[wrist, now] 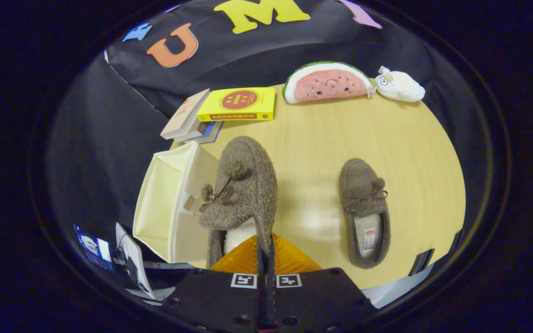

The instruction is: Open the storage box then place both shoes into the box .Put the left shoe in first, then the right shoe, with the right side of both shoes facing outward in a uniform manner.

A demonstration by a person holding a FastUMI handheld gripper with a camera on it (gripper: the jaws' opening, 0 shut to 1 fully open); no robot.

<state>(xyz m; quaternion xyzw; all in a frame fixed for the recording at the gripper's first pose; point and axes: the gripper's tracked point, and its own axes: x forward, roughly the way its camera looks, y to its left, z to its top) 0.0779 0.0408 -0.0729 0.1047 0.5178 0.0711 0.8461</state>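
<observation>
Gripper (265,252) fingers are pinched together on the side wall of a fuzzy grey-brown slipper with a dark bow and two pompoms (243,185), which hangs lifted just ahead of the fingertips, toe pointing away and its pale fleece lining showing beside the grip. Both fingers press on the thin collar edge, so the hold is narrow and the shoe looks free to swing.

Just to the left of the held slipper sits the pale cream fabric storage box (164,203), already open, its mouth facing up and its near wall touching or just behind the slipper's edge; which, I cannot tell. To the right, well apart, the matching second grey-brown slipper (364,212) lies flat on the light wooden table (322,134), toe away.

The step in hand appears to be carrying the first shoe into the box. To do it well, keep the grip firm and travel left slowly so the toe clears the soft box wall rather than pushing it inward. Turn the shoe so its right side faces outward before lowering, set it against one side to leave room for the second, and let go only once it rests on the bottom.
</observation>
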